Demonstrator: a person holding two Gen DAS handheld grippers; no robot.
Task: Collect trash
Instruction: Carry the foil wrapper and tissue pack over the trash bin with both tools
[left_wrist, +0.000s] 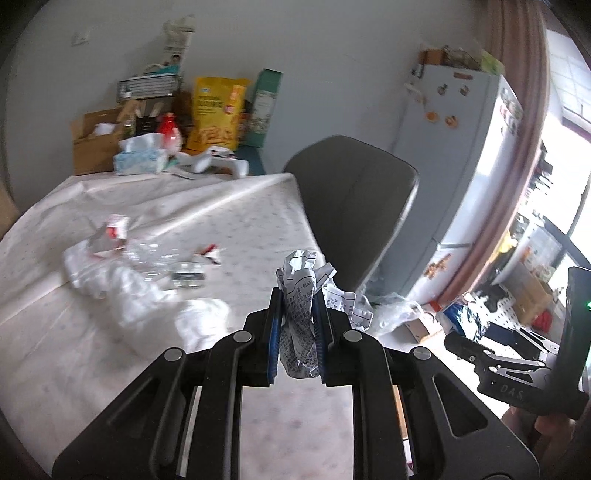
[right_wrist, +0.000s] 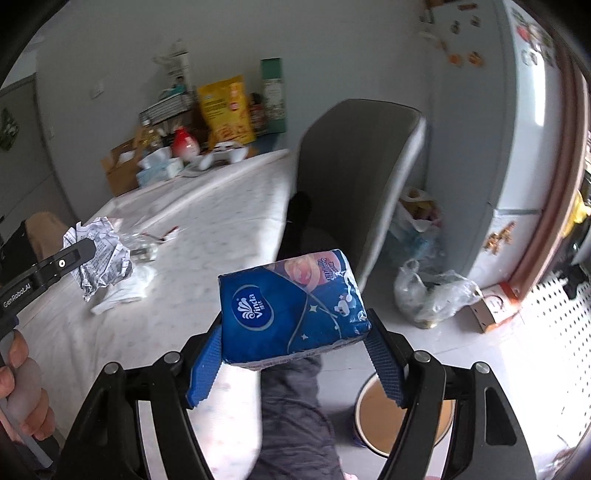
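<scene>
My left gripper (left_wrist: 297, 317) is shut on a crumpled printed paper wrapper (left_wrist: 301, 295) and holds it above the table's right edge; it also shows in the right wrist view (right_wrist: 99, 258). My right gripper (right_wrist: 295, 332) is shut on a blue Vinda tissue pack (right_wrist: 291, 306), held in the air beyond the table edge, above a round bin (right_wrist: 402, 417) on the floor. More trash lies on the white tablecloth (left_wrist: 207, 206): a red-and-white wrapper (left_wrist: 114, 230), clear plastic (left_wrist: 159, 256) and white crumpled tissue (left_wrist: 140, 291).
A grey chair (left_wrist: 354, 206) stands at the table's right side. A fridge (left_wrist: 461, 147) stands behind it. Boxes, a yellow bag (left_wrist: 216, 110) and a tissue box (left_wrist: 138, 158) crowd the table's far end. Plastic bags (right_wrist: 432, 291) lie on the floor.
</scene>
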